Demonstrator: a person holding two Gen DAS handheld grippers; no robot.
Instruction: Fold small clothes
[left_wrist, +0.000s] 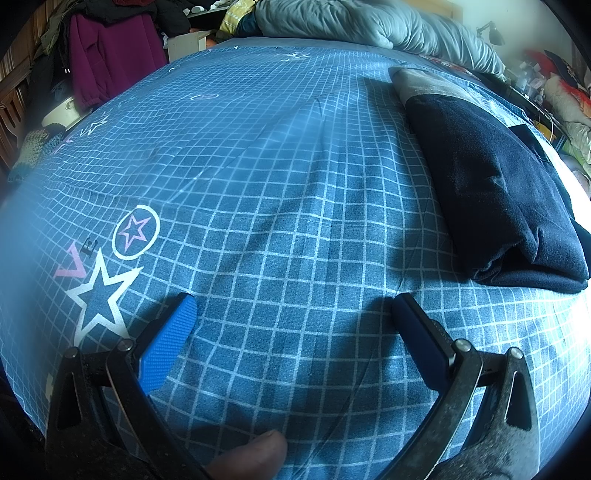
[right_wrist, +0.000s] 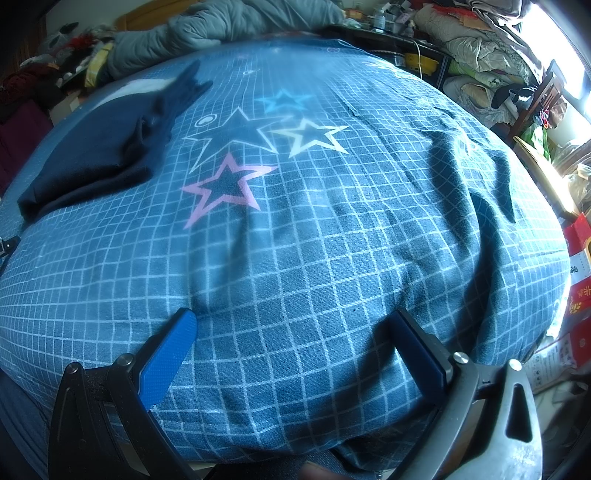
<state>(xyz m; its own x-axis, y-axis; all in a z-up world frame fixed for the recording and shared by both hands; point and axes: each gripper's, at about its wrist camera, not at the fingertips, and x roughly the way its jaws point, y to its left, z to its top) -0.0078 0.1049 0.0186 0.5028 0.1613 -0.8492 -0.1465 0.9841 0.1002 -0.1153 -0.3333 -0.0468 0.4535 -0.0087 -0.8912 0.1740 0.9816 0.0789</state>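
Note:
A dark navy garment (left_wrist: 491, 184) lies folded on the blue checked bedsheet (left_wrist: 280, 206), with a grey part at its far end. In the left wrist view it is to the right of and beyond my left gripper (left_wrist: 295, 306), which is open and empty above the sheet. In the right wrist view the same navy garment (right_wrist: 99, 155) lies at the far left, well away from my right gripper (right_wrist: 291, 325), which is open and empty over the bedsheet (right_wrist: 314, 240).
A grey-blue duvet (left_wrist: 369, 26) is bunched at the head of the bed. A purple garment (left_wrist: 110, 55) hangs at the left. Piled bedding and clutter (right_wrist: 491, 48) stand beyond the bed's right edge, with red boxes (right_wrist: 580, 288) lower down.

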